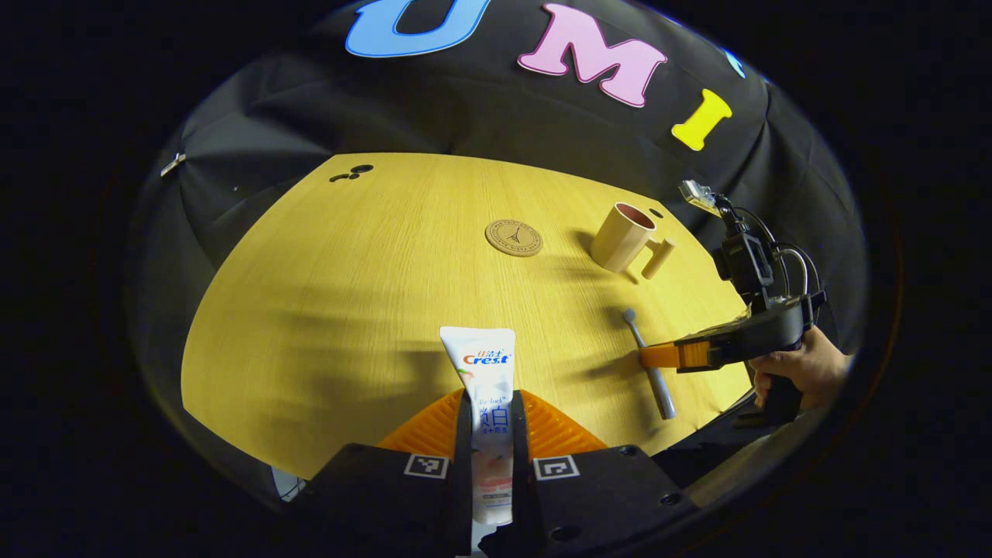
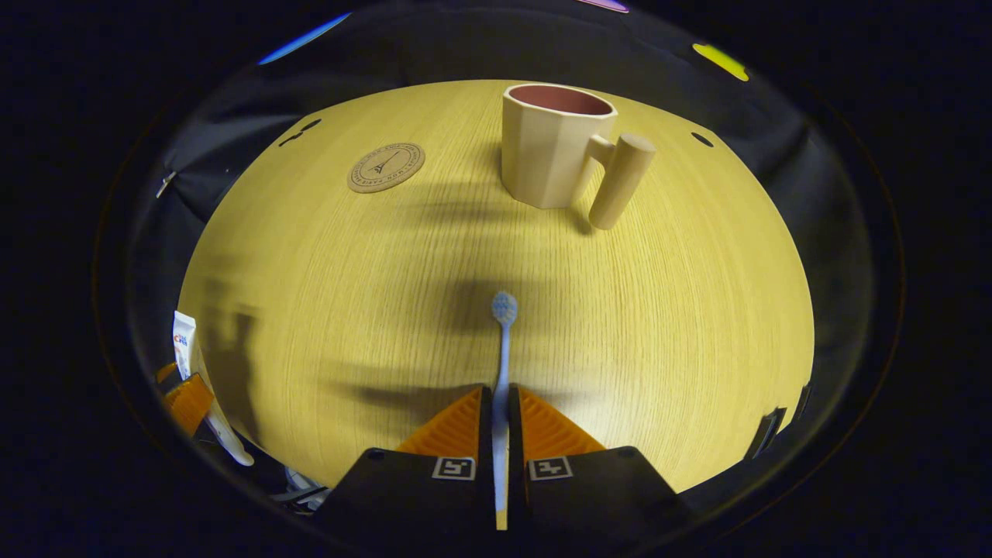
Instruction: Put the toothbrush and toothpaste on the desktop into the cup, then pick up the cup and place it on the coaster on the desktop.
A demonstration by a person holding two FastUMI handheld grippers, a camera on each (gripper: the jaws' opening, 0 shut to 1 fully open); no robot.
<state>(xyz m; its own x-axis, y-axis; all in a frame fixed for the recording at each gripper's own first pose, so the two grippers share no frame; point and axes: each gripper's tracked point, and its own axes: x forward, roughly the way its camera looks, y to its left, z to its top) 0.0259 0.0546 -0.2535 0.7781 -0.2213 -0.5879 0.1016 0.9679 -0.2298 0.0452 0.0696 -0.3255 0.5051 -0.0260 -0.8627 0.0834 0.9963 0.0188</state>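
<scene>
A: Where are the toothpaste (image 1: pixel 488 387) and toothbrush (image 2: pixel 502 364)?
B: The white tube is clamped lengthwise, crimped end forward; the blue-headed brush likewise, bristles forward.
A: And the cup (image 2: pixel 554 143), the coaster (image 2: pixel 385 167)?
B: The beige, pink-lined cup stands upright; the round coaster lies flat, apart.

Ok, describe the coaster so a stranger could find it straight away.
Start at the pale wooden desktop and look toward its far side. Left of the beige cup with the peg handle lies the coaster, apart from it. It is the one flat round disc there, tan with a dark tower print.
</scene>
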